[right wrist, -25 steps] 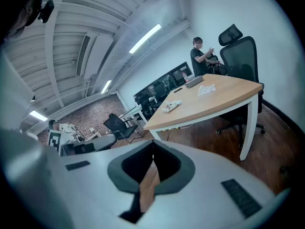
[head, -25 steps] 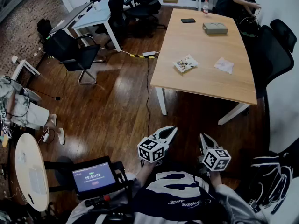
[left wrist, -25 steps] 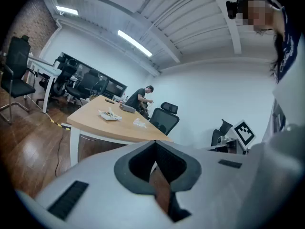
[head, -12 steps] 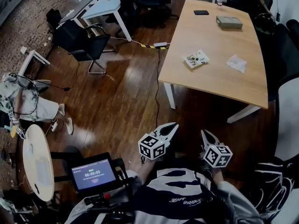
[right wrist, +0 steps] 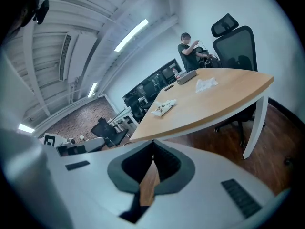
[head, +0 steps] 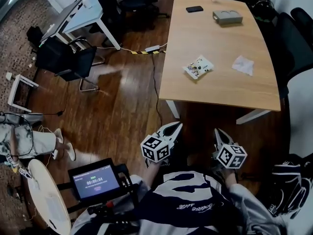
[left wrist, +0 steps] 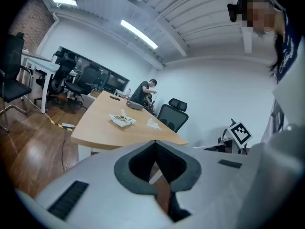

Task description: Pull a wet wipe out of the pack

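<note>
The left gripper (head: 177, 126) has its jaws closed tip to tip with nothing between them, as its own view shows, where only floor and a table leg show through the hollow behind the tips; the right gripper (head: 218, 132) is closed the same way and is likewise empty; the two sit side by side, apart, each held close in front of the person's body with its marker cube toward the person. The wet wipe pack (head: 198, 67) lies well ahead of both grippers, roughly on the line between them, flat on the wooden table (head: 220, 89) and touched by neither; from the left gripper it sits ahead and a little left of the tips (left wrist: 122, 119), from the right gripper ahead and slightly right (right wrist: 164, 107), with something white poking up from its top. A crumpled white sheet (head: 243, 65) lies on the same table just right of the pack, ahead of the right gripper; a grey box (head: 227, 17) and a dark phone (head: 194, 9) lie far beyond the pack at the table's far end. The near table edge stands between the grippers and the pack, with bare floor under the tips; a small screen (head: 94, 181) sits behind and left of the left gripper.
</note>
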Action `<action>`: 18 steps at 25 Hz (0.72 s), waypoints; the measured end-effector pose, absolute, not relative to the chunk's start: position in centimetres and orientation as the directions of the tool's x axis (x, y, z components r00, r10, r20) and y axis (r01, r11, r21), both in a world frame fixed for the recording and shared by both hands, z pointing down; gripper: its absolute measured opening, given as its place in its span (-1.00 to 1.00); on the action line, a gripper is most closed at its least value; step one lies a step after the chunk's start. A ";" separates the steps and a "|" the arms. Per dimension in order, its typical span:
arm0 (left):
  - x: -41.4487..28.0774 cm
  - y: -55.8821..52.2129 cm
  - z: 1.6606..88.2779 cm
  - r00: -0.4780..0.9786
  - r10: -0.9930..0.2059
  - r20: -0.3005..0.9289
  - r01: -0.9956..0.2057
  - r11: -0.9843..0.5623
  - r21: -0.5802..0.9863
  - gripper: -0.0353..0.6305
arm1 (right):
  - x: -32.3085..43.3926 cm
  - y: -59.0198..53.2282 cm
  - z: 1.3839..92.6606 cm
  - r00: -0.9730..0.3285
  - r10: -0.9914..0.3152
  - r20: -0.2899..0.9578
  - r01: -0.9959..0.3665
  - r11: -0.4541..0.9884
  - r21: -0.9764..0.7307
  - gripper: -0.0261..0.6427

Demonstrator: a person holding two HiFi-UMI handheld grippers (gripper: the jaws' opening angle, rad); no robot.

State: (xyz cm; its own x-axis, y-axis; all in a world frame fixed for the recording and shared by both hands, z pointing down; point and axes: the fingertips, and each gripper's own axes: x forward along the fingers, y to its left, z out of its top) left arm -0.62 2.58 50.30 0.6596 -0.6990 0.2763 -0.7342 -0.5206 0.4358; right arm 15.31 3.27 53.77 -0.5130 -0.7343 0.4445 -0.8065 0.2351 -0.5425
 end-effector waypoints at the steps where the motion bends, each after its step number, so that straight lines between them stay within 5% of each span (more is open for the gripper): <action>1: -1.5 1.1 50.1 0.663 -0.697 0.273 -0.731 -0.525 0.435 -0.89 | 14.6 2.0 53.8 -0.503 -0.741 0.446 -0.810 0.223 -0.542 -0.95; 10: -11.0 -7.9 49.7 0.677 -0.691 0.254 -0.716 -0.538 0.445 -0.89 | 9.2 -5.8 52.5 -0.391 -0.810 0.438 -0.834 0.110 -0.541 -0.95; 18: -11.3 -11.0 53.5 0.713 -0.637 0.292 -0.675 -0.513 0.530 -0.89 | 9.9 -5.8 53.5 -0.311 -0.790 0.527 -0.871 0.015 -0.492 -0.95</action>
State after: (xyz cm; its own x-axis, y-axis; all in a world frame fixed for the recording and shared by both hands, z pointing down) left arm -11.30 -11.05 53.51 0.7134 -0.6372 0.2917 -0.6752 -0.5135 0.5296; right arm 9.91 -5.83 53.52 -0.3114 -0.7905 0.5274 -0.8706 0.0148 -0.4918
